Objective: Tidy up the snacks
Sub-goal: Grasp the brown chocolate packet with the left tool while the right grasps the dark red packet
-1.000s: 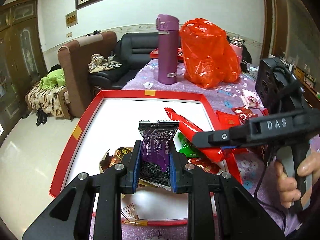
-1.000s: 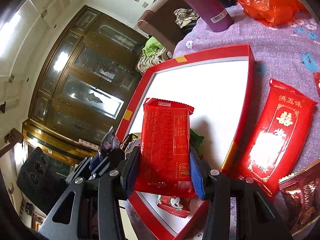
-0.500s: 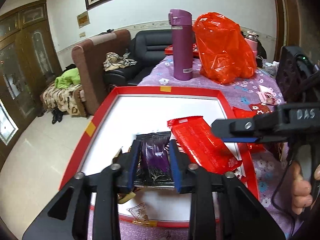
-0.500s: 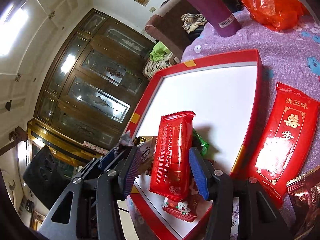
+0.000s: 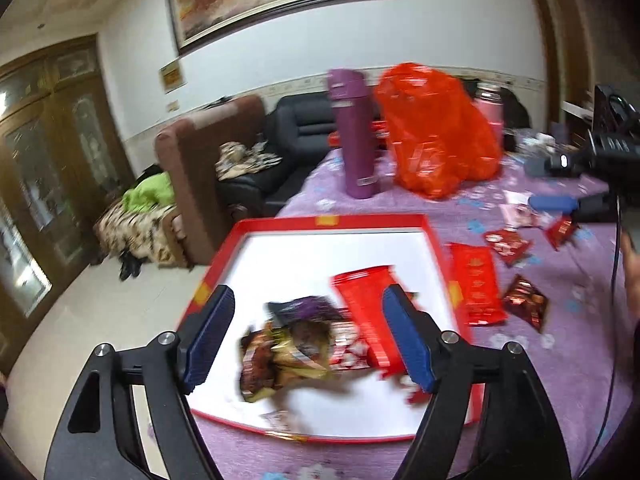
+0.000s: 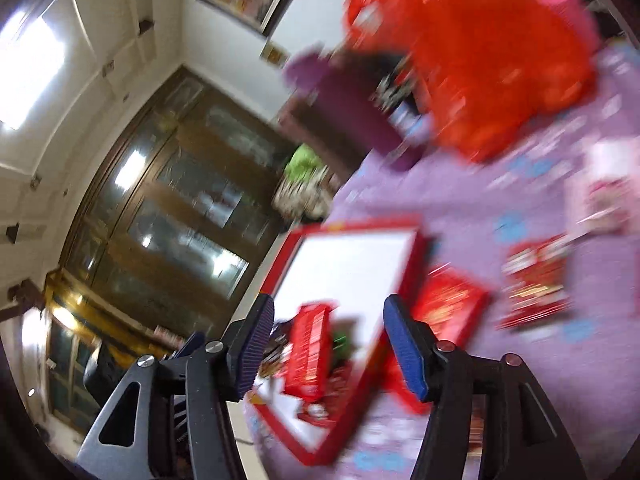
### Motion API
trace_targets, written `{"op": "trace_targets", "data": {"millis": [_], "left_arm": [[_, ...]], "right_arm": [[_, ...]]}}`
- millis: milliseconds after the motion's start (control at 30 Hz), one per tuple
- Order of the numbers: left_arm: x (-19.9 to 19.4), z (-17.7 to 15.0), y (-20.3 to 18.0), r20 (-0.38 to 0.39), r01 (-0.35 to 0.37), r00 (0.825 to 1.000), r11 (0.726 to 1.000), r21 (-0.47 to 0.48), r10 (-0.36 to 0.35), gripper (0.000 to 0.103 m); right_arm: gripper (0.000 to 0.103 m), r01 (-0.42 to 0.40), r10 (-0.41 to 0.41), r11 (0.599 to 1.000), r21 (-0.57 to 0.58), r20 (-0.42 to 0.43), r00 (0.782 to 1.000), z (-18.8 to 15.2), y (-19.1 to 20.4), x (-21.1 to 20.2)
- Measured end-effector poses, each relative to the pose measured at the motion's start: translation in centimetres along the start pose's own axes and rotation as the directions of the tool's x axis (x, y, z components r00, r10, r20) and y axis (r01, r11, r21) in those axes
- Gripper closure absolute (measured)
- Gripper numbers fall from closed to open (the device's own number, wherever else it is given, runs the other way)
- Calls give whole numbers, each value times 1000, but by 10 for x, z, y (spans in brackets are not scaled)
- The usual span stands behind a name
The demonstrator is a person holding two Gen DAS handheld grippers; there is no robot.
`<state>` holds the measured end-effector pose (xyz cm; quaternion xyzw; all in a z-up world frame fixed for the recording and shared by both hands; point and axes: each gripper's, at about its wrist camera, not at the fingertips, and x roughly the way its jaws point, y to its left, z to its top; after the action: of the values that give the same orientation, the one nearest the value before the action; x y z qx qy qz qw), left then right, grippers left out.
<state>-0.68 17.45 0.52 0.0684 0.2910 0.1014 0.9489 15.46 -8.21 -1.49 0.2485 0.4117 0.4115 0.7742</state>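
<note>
A red-rimmed white tray (image 5: 434,236) lies on the purple tablecloth. In it lie a purple snack packet (image 5: 304,310), brown and gold packets (image 5: 272,356) and a long red packet (image 5: 368,304). My left gripper (image 5: 308,340) is open and empty above the pile. My right gripper (image 6: 328,344) is open and empty, raised above the tray (image 6: 410,272); the red packet (image 6: 310,352) lies below it. The right gripper also shows at the far right of the left wrist view (image 5: 560,184). The right wrist view is blurred.
Loose red packets (image 5: 476,284) and small packets (image 5: 524,304) lie on the cloth right of the tray. A purple flask (image 5: 354,132), an orange plastic bag (image 5: 436,128) and a pink bottle (image 5: 490,108) stand at the back. Sofas stand left beyond the table.
Both grippers opened and let go: the purple packet and the long red packet now lie in the tray. Both grippers pulled up and back; the right one swung away to the right.
</note>
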Motion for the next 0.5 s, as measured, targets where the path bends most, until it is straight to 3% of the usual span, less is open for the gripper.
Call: {"op": "trace_targets", "data": {"millis": [100, 200, 333, 500], "left_arm": [[-3, 6, -24, 5, 56, 998, 997, 60, -57, 26], [-3, 10, -54, -7, 108, 994, 986, 125, -108, 26], [0, 11, -86, -38, 163, 987, 971, 175, -159, 26], [5, 7, -115, -75, 210, 977, 956, 204, -199, 26]], "right_arm": [[38, 68, -72, 997, 46, 86, 994, 8, -35, -55], [37, 135, -150, 980, 145, 100, 984, 14, -72, -90], [37, 251, -275, 934, 253, 65, 959, 22, -112, -115], [37, 309, -334, 885, 348, 14, 942, 26, -144, -114]]}}
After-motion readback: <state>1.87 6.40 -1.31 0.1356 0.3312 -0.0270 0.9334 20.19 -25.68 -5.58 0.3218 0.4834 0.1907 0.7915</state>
